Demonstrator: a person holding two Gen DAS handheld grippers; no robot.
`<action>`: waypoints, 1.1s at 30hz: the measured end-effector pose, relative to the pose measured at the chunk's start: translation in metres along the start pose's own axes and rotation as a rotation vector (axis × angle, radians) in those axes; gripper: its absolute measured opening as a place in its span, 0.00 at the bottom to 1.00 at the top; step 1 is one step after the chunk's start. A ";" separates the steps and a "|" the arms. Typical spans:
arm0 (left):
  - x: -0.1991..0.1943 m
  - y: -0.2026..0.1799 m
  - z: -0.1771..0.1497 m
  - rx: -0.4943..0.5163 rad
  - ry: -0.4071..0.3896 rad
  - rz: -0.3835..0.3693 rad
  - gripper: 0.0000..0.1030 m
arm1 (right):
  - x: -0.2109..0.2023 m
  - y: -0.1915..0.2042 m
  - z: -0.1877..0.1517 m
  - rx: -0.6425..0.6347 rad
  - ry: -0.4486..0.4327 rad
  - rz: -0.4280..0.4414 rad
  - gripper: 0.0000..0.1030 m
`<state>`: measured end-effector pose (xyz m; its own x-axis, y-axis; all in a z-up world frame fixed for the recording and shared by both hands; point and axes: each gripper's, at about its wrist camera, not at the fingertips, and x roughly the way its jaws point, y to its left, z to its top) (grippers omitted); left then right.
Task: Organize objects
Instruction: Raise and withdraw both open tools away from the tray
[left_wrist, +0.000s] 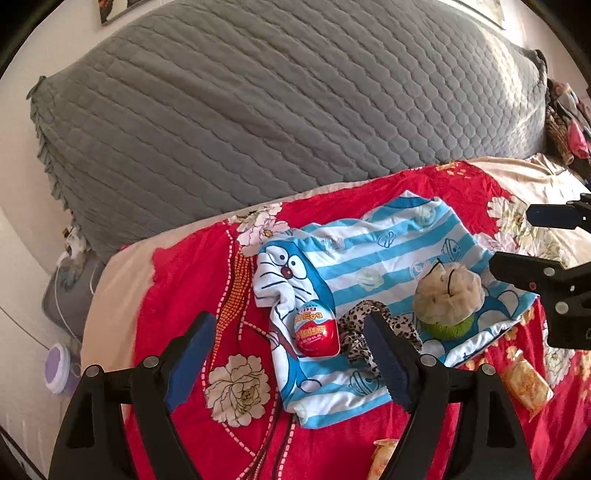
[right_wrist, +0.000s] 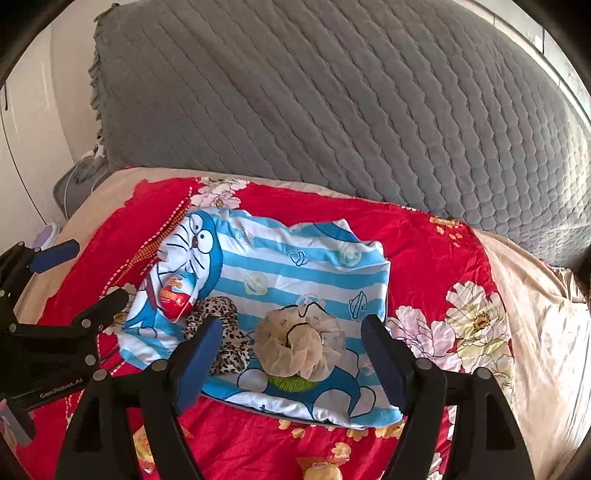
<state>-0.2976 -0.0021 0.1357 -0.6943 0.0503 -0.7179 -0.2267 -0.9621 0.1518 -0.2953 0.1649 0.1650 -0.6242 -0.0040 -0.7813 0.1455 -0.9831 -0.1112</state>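
Nearest the left gripper (left_wrist: 291, 362), below its spread fingers, a yellow snack packet (left_wrist: 384, 456) is cut off by the frame edge; a second packet (left_wrist: 526, 387) lies to the tool's right on the red floral quilt (left_wrist: 184, 295). From the right wrist view, another yellow packet (right_wrist: 325, 467) sits just under the right gripper (right_wrist: 291, 363), its lower half cropped and its print too small to read.

Between the left gripper's tips lies the red egg-shaped candy (left_wrist: 317, 330), its long axis running away from the tool and tilted slightly, narrow end farther off. It rests on the blue-striped cartoon cloth (left_wrist: 369, 258). Just to its right a leopard-print scrunchie (left_wrist: 369, 321) is partly hidden behind the left tool's right finger. Between the right gripper's tips sits the cream scrunchie (right_wrist: 299, 343), lying on a green scrunchie (right_wrist: 291, 382) that it mostly covers.

Both tools stand wide apart at the jaws, released, holding and touching nothing.

Beyond the cloth, a grey quilted cover (left_wrist: 277, 110) fills the far view. Items at its far right edge are too blurred to name.
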 end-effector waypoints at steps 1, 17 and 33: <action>-0.003 0.001 0.000 -0.006 -0.001 -0.002 0.81 | -0.002 0.000 0.000 -0.005 -0.003 -0.002 0.76; -0.071 -0.009 0.011 -0.001 -0.097 0.001 0.84 | -0.069 0.007 0.001 -0.068 -0.085 -0.016 0.99; -0.127 -0.014 0.007 -0.013 -0.146 0.022 0.85 | -0.139 0.010 -0.012 -0.093 -0.141 -0.006 0.99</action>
<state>-0.2114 0.0068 0.2293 -0.7912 0.0662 -0.6080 -0.2015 -0.9668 0.1570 -0.1980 0.1573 0.2653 -0.7260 -0.0307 -0.6870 0.2079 -0.9620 -0.1768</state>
